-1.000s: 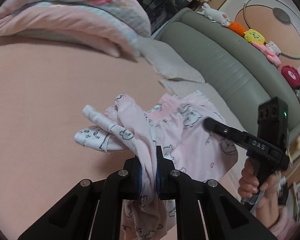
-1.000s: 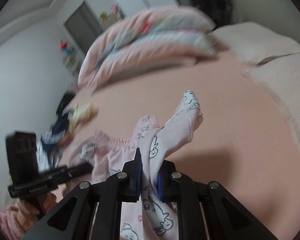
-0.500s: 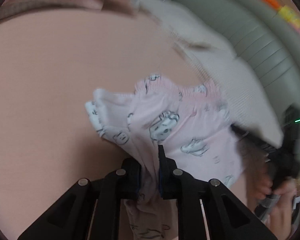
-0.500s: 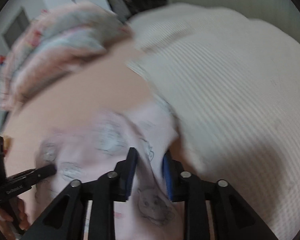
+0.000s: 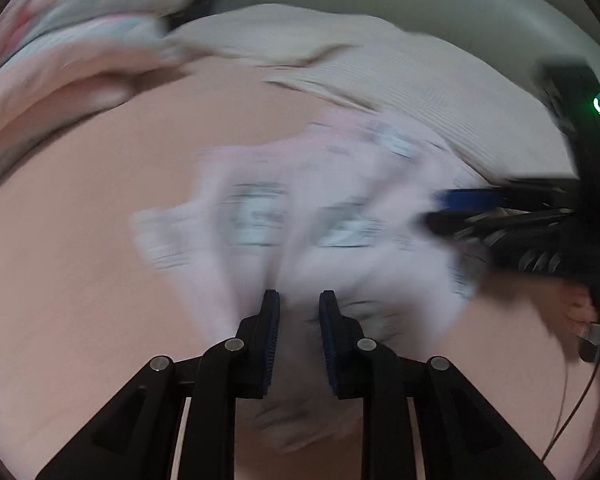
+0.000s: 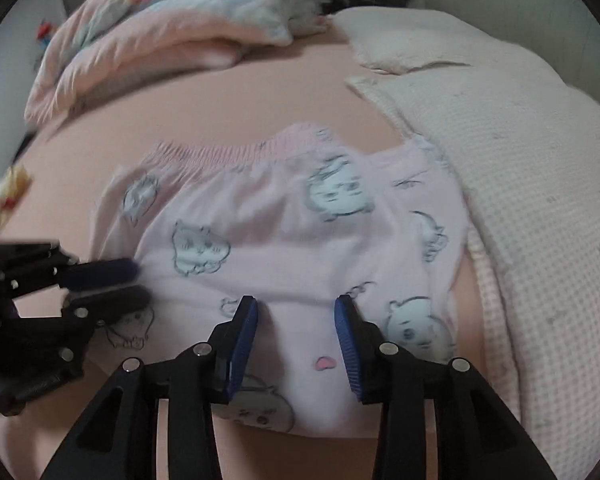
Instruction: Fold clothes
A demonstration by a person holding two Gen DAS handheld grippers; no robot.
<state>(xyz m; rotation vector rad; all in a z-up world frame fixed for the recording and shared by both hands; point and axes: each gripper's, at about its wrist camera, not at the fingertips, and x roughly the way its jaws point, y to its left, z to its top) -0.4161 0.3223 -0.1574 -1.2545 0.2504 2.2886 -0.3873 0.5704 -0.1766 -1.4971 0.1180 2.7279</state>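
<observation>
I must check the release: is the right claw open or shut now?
Open. The right claw has a wide gap between its blue pads, and the pink garment lies on the bed beneath, not pinched.

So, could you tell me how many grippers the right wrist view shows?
2: the right gripper at bottom centre, over the pink garment; the left gripper at the garment's left edge. None hidden.
</observation>
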